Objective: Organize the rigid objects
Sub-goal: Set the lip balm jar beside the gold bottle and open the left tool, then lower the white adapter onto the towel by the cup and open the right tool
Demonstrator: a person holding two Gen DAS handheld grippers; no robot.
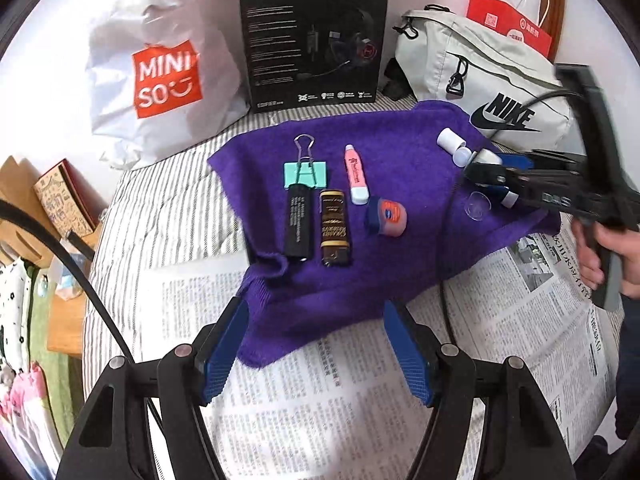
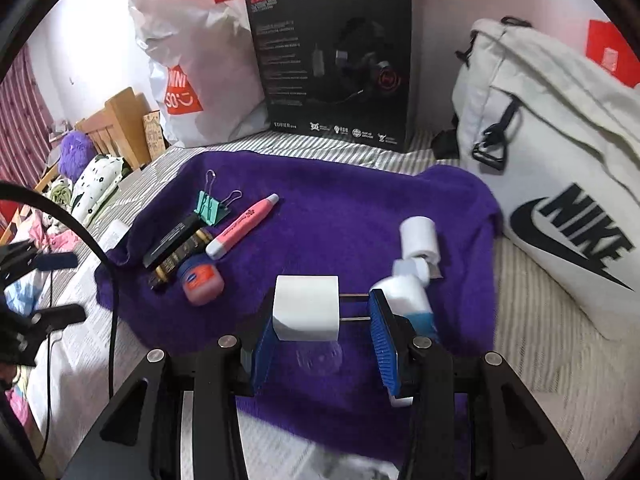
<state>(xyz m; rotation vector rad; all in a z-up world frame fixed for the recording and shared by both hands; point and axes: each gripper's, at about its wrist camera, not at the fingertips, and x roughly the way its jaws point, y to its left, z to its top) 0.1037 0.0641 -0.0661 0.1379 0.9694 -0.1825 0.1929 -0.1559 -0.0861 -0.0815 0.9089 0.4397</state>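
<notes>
1. Right gripper (image 2: 316, 344): pinching white plug adapter (image 2: 306, 307), prongs pointing right, above purple cloth (image 2: 340, 220).
2. Left gripper (image 1: 316, 344): spread, nothing between pads, over cloth's near edge.
3. Sorted row: binder clip (image 1: 305, 172), black tube (image 1: 298, 226), brown tube (image 1: 335, 232), pink stick (image 1: 355, 178), small jar (image 1: 386, 216).
4. Advice: carry adapter level, set beside small jar, clear of white bottle (image 2: 410, 292); loosen only once resting flat.
</notes>
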